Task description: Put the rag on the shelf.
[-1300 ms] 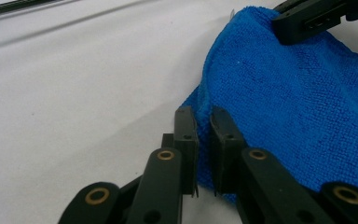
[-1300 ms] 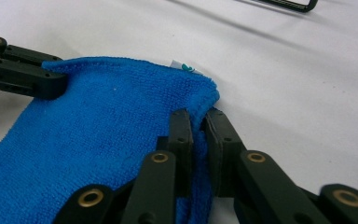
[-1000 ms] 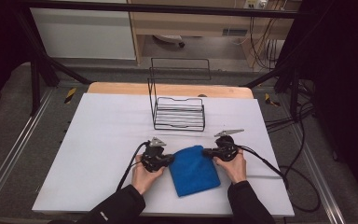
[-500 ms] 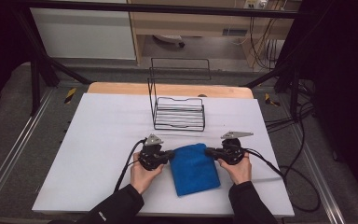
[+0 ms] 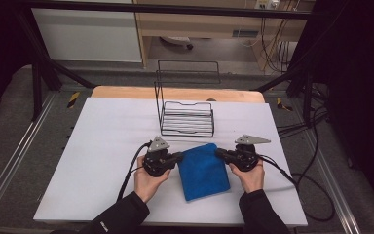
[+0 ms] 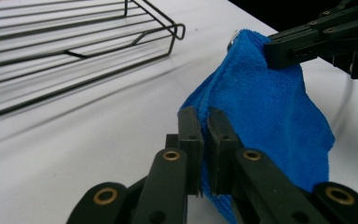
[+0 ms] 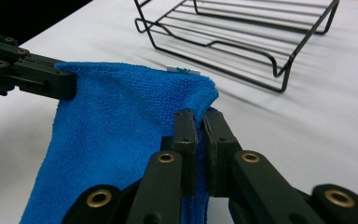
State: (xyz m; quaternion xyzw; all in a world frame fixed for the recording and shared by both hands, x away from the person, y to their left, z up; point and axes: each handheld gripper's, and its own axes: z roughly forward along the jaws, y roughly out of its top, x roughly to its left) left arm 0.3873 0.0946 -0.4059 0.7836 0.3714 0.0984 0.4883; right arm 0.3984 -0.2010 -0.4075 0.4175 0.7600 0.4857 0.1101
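A white table top (image 5: 102, 161) is lying under the high camera, with a strip of bare wood (image 5: 126, 92) showing along its far edge and dark floor, metal legs and loose cables running around it. Going from left to right, the person's left hand (image 5: 148, 180) is coming in from the near edge and gripping the left gripper (image 5: 179, 157), whose jaws are pinched tight on the left upper corner of a blue cloth (image 5: 203, 170); in the left gripper view the two black pads (image 6: 190, 140) are squeezing the blue pile between them. The cloth is sitting in the near middle of the table, between the two hands, its upper edge lifted and stretched from corner to corner while its lower part is hanging down toward the white surface (a small white label (image 7: 182, 70) is sticking out at that upper edge). Beyond it, near the wooden strip, a black wire rack (image 5: 186, 117) is standing apart from the cloth. On the right, the right gripper (image 5: 219, 153) is clamped on the opposite corner, held by the right hand (image 5: 249, 175).
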